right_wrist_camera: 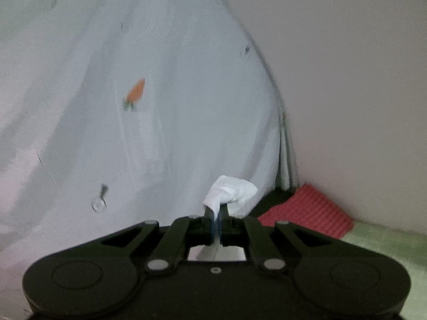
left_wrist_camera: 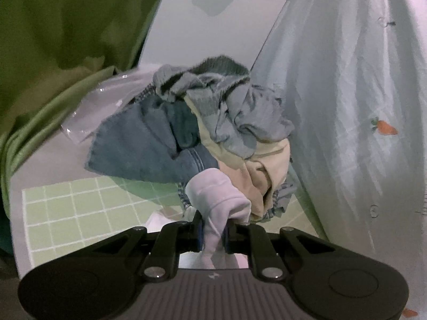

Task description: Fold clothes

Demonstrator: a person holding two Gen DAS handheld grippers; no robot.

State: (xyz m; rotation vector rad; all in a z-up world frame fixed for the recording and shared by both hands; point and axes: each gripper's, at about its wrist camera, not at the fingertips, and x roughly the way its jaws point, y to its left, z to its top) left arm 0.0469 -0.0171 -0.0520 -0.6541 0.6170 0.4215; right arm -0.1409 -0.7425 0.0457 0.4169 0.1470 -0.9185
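A white garment printed with small orange carrots [left_wrist_camera: 347, 85] hangs spread across the right of the left wrist view and fills the left of the right wrist view [right_wrist_camera: 120, 93]. My left gripper [left_wrist_camera: 212, 233] is shut on a bunched white fold of cloth [left_wrist_camera: 218, 194]. My right gripper [right_wrist_camera: 216, 222] is shut on another white bunch [right_wrist_camera: 229, 190] at the garment's lower edge. A clear button [right_wrist_camera: 98, 204] shows on the fabric.
A pile of clothes [left_wrist_camera: 192, 122], blue, grey and pale yellow, lies behind the left gripper on a green grid-patterned sheet [left_wrist_camera: 74, 208]. Green fabric [left_wrist_camera: 66, 26] hangs at the left. A red knitted item [right_wrist_camera: 307, 210] lies by the pale wall [right_wrist_camera: 347, 80].
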